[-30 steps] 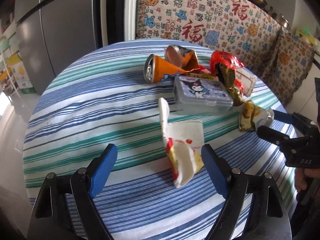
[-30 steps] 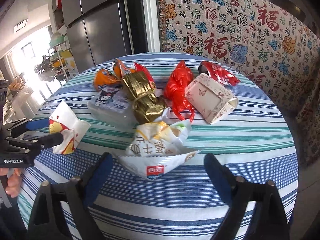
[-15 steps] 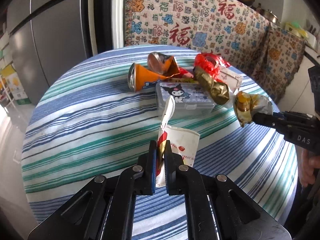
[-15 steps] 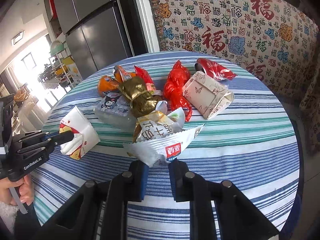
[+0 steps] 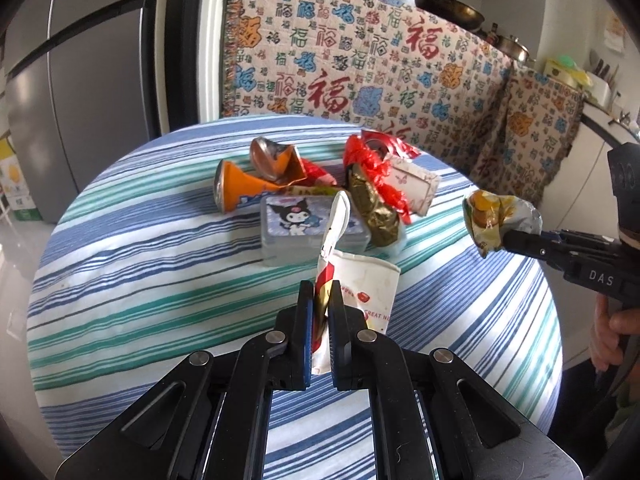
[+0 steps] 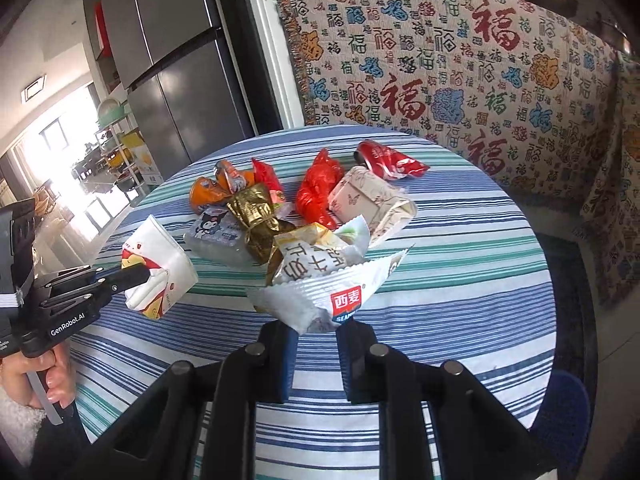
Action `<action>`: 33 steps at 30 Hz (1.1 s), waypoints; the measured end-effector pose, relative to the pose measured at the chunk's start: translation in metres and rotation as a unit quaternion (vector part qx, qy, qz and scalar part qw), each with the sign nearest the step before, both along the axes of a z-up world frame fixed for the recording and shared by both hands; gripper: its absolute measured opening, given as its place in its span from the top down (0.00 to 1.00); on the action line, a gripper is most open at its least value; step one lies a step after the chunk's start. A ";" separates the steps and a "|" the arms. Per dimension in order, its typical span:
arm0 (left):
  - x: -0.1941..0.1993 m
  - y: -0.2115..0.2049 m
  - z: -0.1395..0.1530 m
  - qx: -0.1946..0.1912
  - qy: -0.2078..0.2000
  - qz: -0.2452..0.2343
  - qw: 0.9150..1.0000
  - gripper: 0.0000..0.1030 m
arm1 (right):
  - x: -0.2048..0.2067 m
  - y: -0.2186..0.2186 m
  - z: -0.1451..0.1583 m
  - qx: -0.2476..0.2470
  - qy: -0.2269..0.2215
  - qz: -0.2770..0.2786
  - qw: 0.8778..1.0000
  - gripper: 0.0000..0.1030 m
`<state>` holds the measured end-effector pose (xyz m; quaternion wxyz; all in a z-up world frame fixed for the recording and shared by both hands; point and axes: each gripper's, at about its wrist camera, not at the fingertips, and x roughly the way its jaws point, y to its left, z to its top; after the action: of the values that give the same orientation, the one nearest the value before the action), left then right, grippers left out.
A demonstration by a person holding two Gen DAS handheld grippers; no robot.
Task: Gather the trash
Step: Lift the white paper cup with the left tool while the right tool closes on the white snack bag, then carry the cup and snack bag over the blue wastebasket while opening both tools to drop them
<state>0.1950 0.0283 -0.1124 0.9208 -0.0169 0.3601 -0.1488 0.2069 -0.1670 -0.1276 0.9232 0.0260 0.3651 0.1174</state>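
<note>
Both hands are working at once: the left gripper (image 5: 320, 312) is pinching the flattened paper cup (image 5: 360, 288) by its crushed edge, fingers (image 5: 304, 320) clenched tight on it, and the cup is hanging just above the striped bench (image 5: 160, 280). The right gripper (image 6: 316, 344) is grasping the silver wrapper (image 6: 328, 292) at its lower corner, with a second crumpled packet (image 6: 312, 256) seemingly riding inside or against it. Both pieces look feather-light and floppy, so they are likely to sag and swing rather than resist; the foil looks slick, so a grip well in from the edge seems safer than the very tip. On the bench the rest of the pile is waiting: the crushed orange can (image 5: 240, 192), the clear box (image 5: 300, 224), the gold wrapper (image 5: 372, 208), the red bag (image 6: 320, 188) and the paper carton (image 6: 372, 204). The cans look stiff and dented, best taken across the body.
</note>
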 end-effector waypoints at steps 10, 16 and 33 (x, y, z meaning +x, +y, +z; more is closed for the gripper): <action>0.000 -0.029 0.003 -0.007 -0.012 -0.028 0.999 0.96 | -0.016 -0.030 0.004 0.001 -0.003 -0.015 1.000 0.83; -0.002 -0.050 0.007 -0.011 -0.015 -0.043 0.999 0.96 | -0.026 -0.047 0.006 0.005 -0.005 -0.029 1.000 0.83; -0.019 -0.174 0.037 -0.029 -0.021 -0.146 0.989 0.96 | -0.080 -0.157 0.038 0.010 -0.027 -0.120 0.992 0.83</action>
<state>0.1762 -0.1455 -0.0755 0.8955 0.0121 0.3349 -0.2929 0.1267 -0.3239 -0.0896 0.9396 0.0755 0.3336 0.0094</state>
